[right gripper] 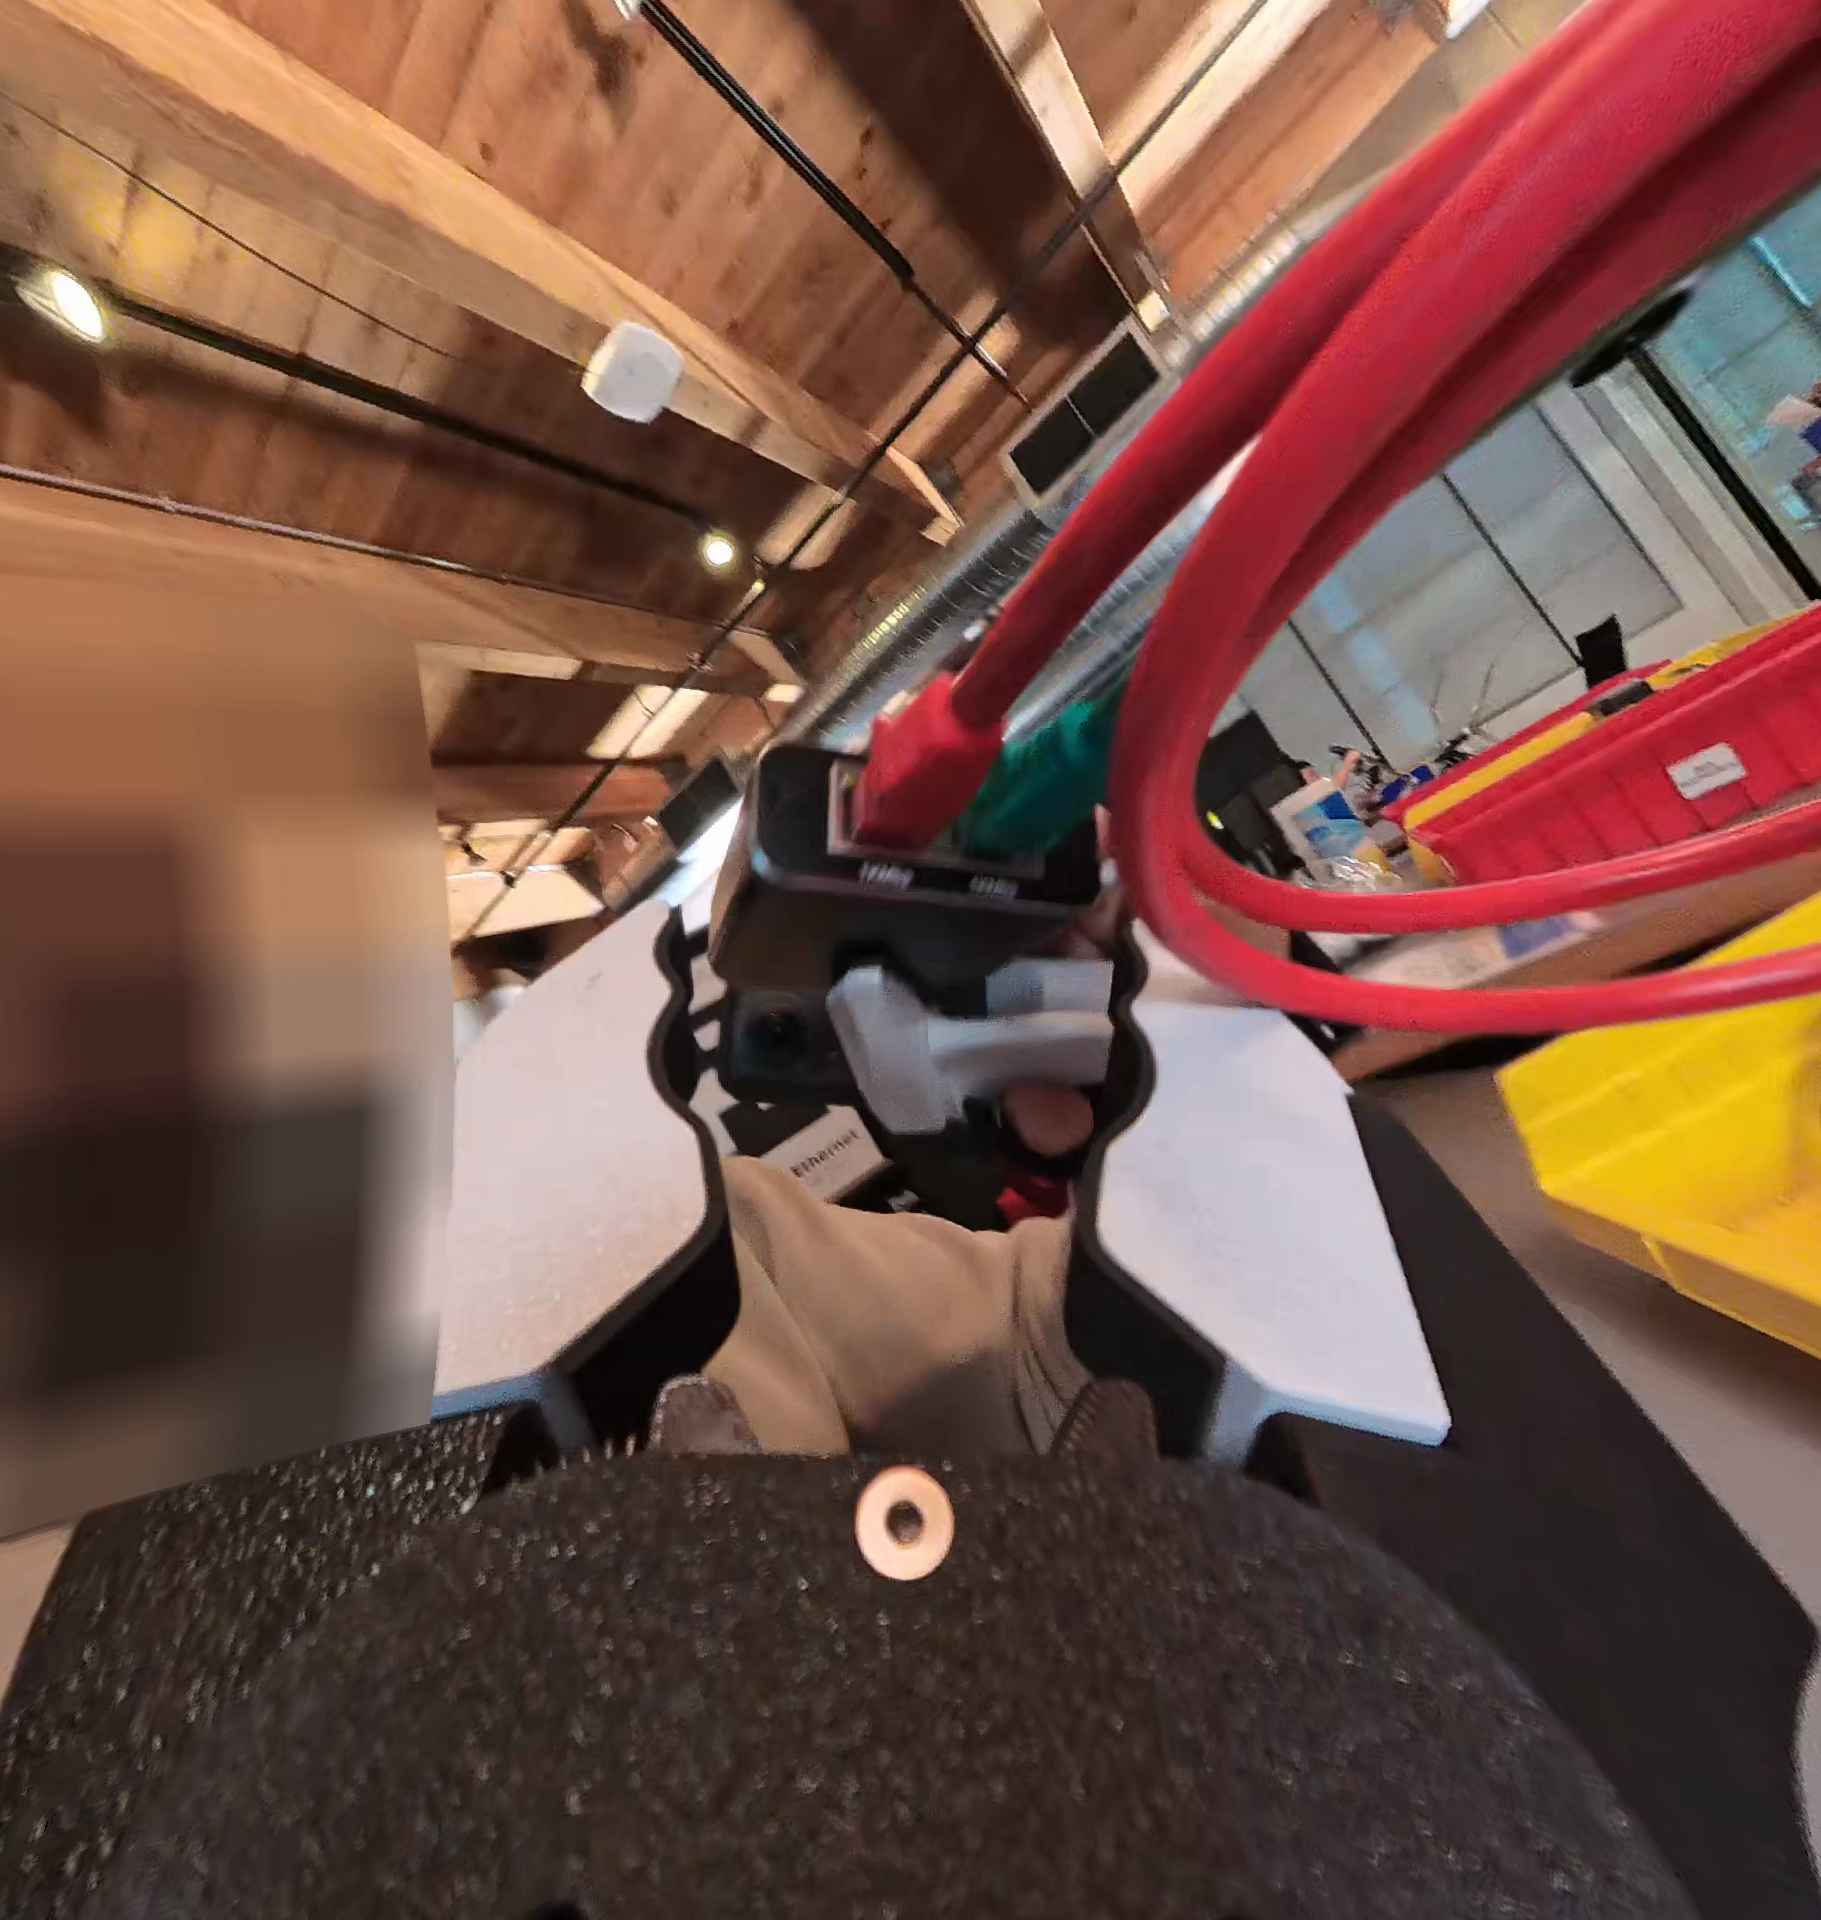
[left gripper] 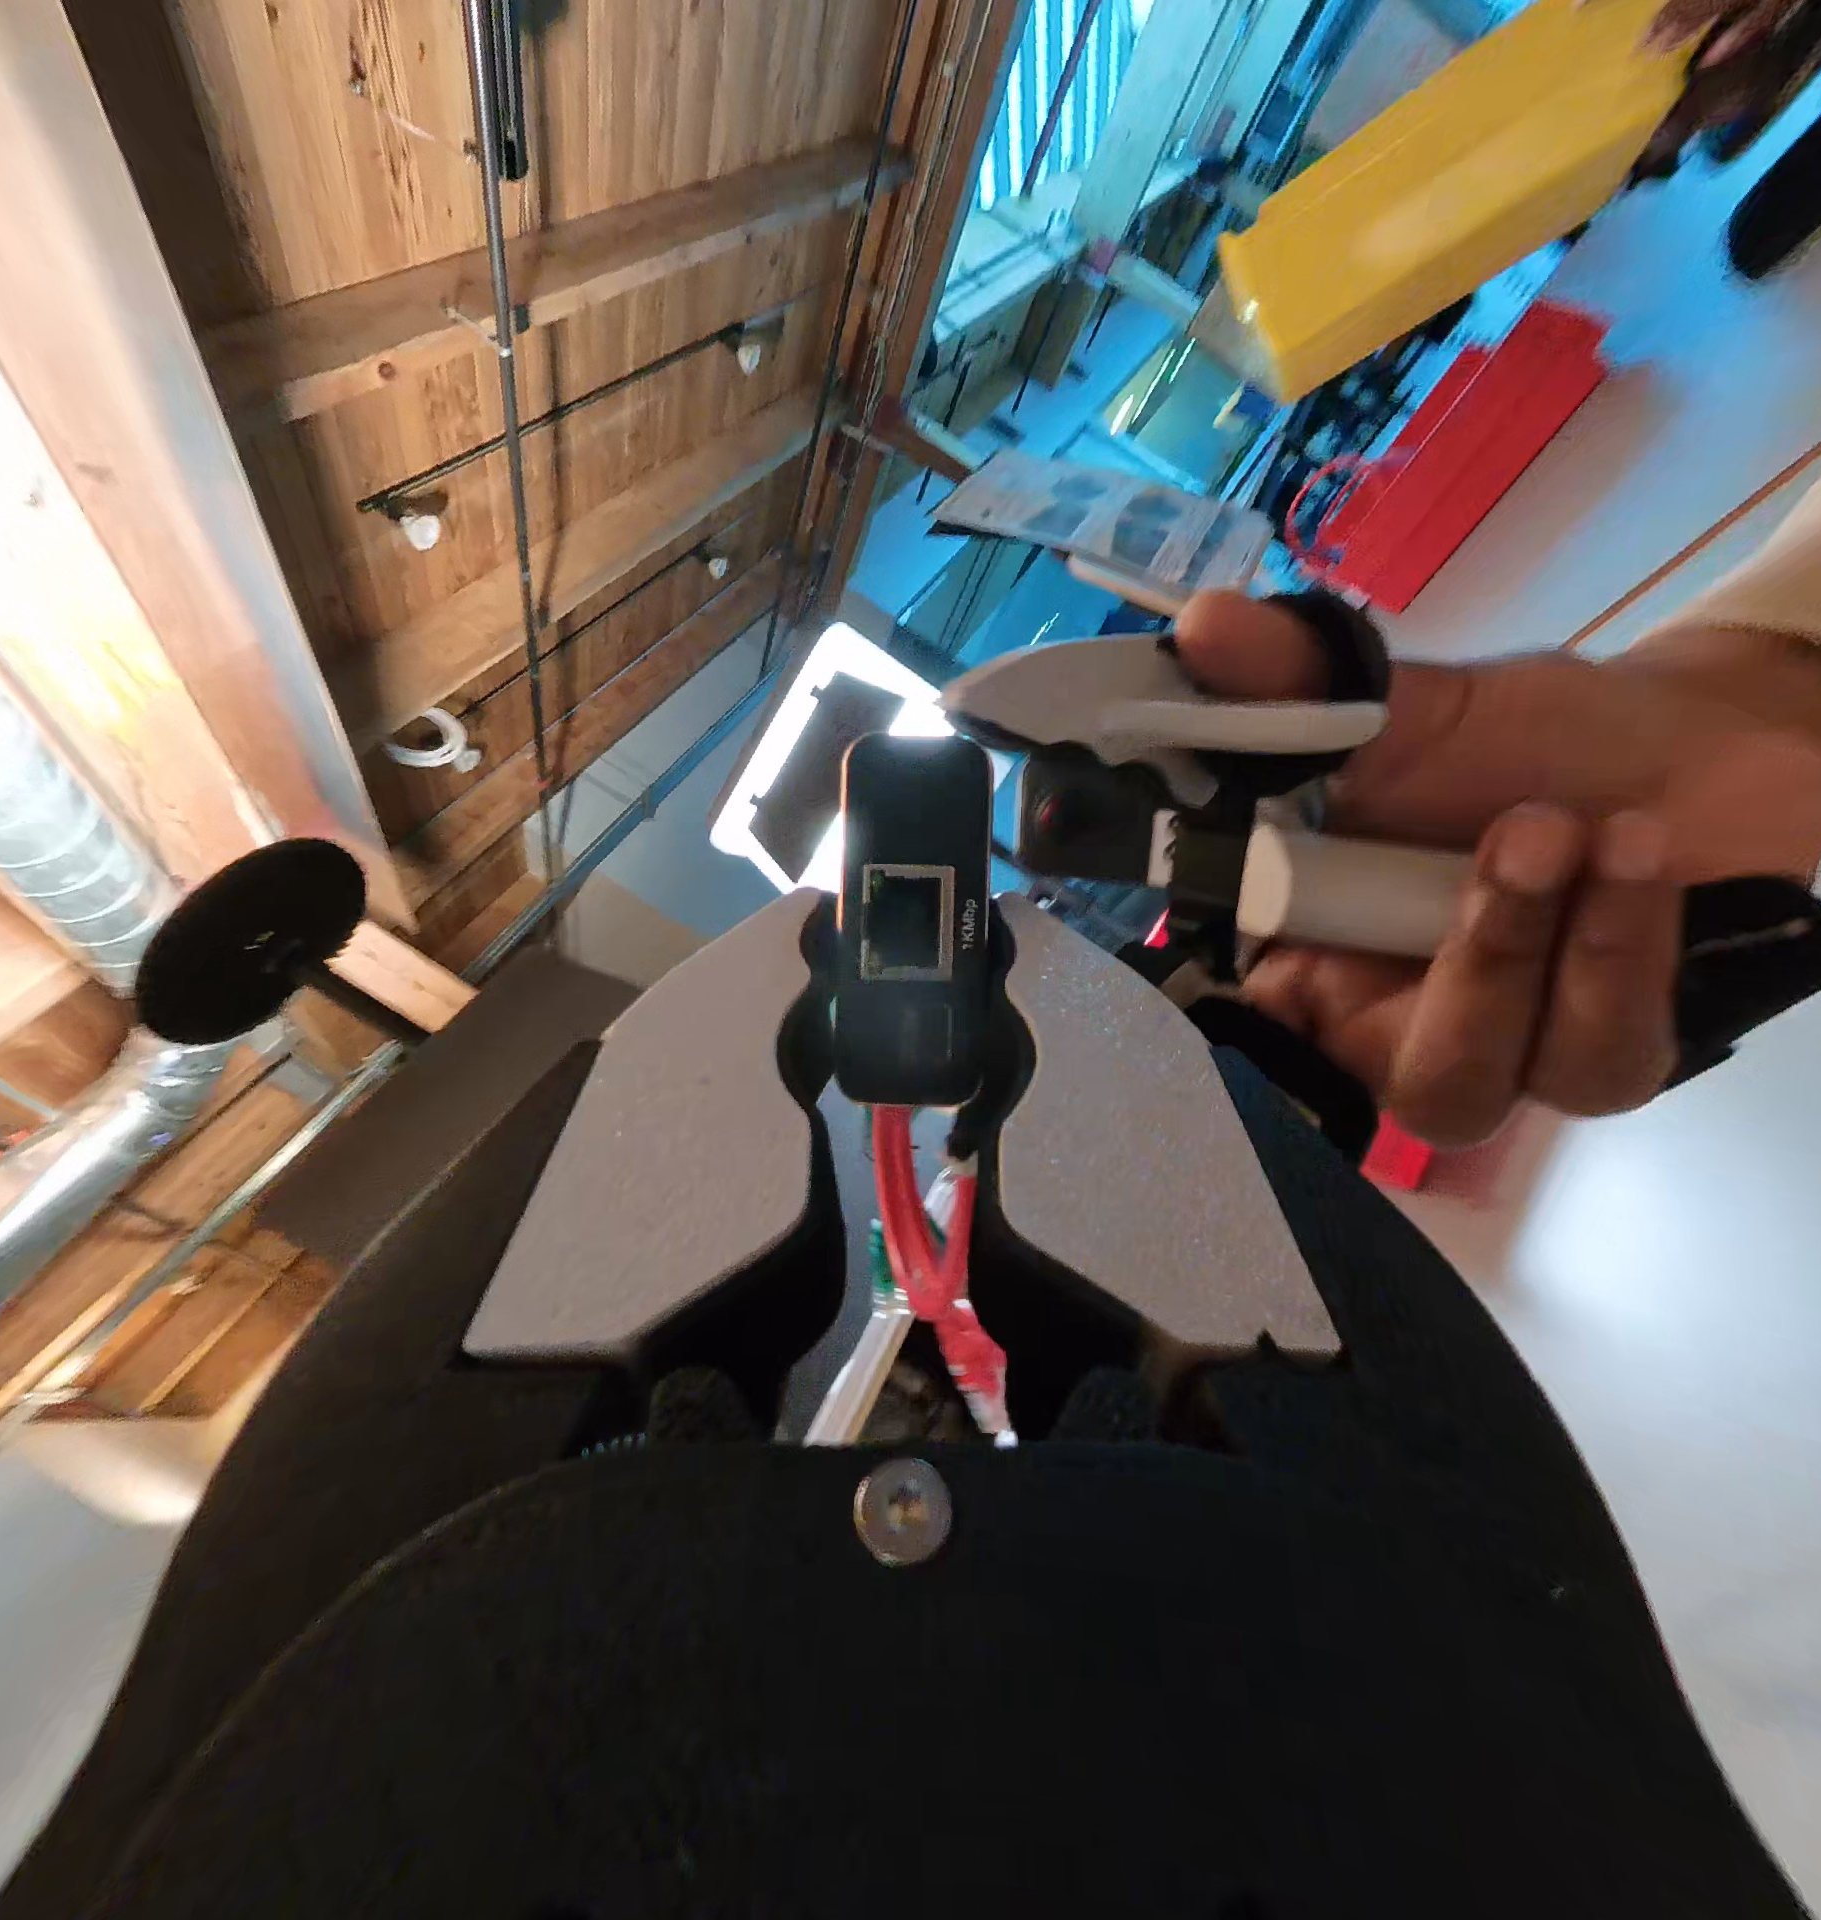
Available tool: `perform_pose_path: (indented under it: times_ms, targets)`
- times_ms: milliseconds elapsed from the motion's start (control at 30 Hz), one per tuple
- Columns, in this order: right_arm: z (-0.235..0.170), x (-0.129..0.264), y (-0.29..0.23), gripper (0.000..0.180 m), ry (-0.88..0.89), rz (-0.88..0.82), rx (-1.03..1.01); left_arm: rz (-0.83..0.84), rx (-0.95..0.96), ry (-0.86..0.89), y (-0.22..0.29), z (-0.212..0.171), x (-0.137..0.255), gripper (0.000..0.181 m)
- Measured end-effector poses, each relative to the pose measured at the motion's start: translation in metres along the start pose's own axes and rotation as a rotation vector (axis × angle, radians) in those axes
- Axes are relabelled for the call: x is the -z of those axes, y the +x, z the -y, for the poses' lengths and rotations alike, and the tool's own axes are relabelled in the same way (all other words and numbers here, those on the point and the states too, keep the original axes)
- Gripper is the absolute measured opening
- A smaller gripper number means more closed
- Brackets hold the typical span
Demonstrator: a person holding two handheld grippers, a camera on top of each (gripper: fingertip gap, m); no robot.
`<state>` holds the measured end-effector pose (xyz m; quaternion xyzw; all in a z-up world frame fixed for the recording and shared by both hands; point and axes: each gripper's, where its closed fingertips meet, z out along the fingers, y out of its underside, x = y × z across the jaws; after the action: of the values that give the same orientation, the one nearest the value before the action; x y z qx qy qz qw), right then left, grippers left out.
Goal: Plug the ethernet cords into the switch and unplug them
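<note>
One switch (left gripper: pixel 908 940) — small, black, pinched between the left gripper (left gripper: pixel 906 1023) fingertips, empty port facing the camera. Red cord (right gripper: pixel 921 774) and green cord (right gripper: pixel 1041 774) plugged into its far side. Right gripper (right gripper: pixel 901 997) — jaws apart, holding nothing, just before the switch.

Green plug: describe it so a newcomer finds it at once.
In the right wrist view, find the black switch at centre, beyond the gripper. Two plugs sit in its ports; the green plug is right of the red plug.
</note>
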<state>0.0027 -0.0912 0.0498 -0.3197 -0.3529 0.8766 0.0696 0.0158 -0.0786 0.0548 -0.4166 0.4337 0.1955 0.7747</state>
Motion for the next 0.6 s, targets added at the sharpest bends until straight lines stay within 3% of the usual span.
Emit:
perform_pose_path:
  times_ms: [33,133,233,400,600]
  targets:
    - [0.004,-0.001,-0.005,0.079,0.031,0.02,-0.008,-0.021,0.041,0.032,0.004,0.006,-0.001,0.025]
    - [0.018,0.003,-0.014,0.074,0.085,0.013,0.042,-0.076,0.144,0.09,0.016,0.016,-0.004,0.025]
    - [0.015,0.005,-0.007,0.063,-0.05,-0.12,0.168,-0.088,0.195,0.076,0.016,0.004,-0.005,0.025]
    - [0.016,0.023,0.02,0.062,-0.242,-0.384,0.522,-0.164,0.215,-0.061,0.028,-0.037,-0.01,0.026]
    - [0.022,0.032,0.029,0.062,-0.206,-0.413,0.727,-0.189,0.445,-0.157,0.031,-0.062,-0.015,0.037]
